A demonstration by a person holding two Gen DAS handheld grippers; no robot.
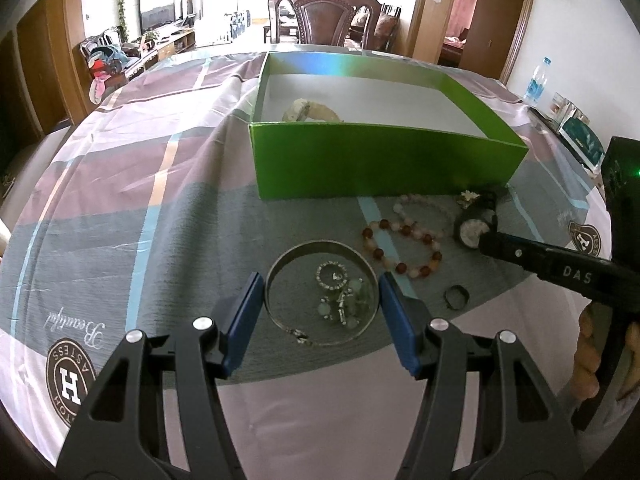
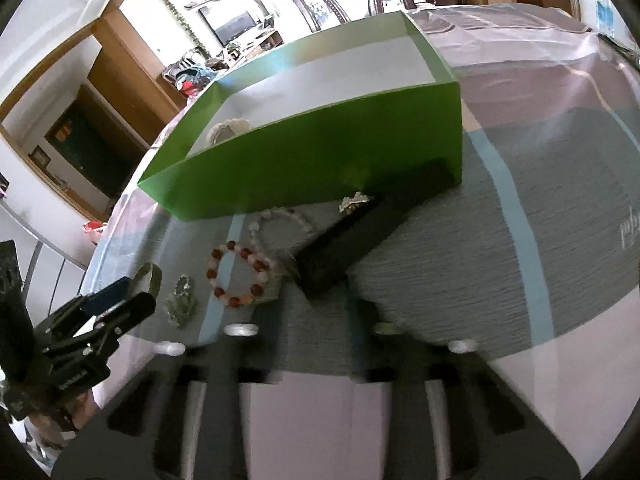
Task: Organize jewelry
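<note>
My left gripper [image 1: 320,312] is shut on a silver bangle [image 1: 320,292] that lies on the cloth, a blue pad against each side. Small green-beaded pieces [image 1: 340,296] lie inside the ring. To the right are a red-and-pale bead bracelet [image 1: 404,244], a pale bead bracelet [image 1: 420,204], a dark ring [image 1: 456,298] and a brooch [image 1: 468,196]. The right gripper [image 1: 482,238] has its tip at a dark watch-like item [image 1: 474,228]. In the blurred right wrist view my right gripper [image 2: 324,304] is narrow, at the near end of that dark item [image 2: 360,232]; contact is unclear. The green box [image 1: 380,168] holds a pale bracelet [image 1: 308,112].
A dark wooden chair [image 1: 324,12] stands behind the table. A water bottle [image 1: 536,80] and small boxes [image 1: 576,128] sit at the far right edge. A hand [image 1: 592,360] holds the right gripper's handle. The left gripper [image 2: 116,308] shows at the left of the right wrist view.
</note>
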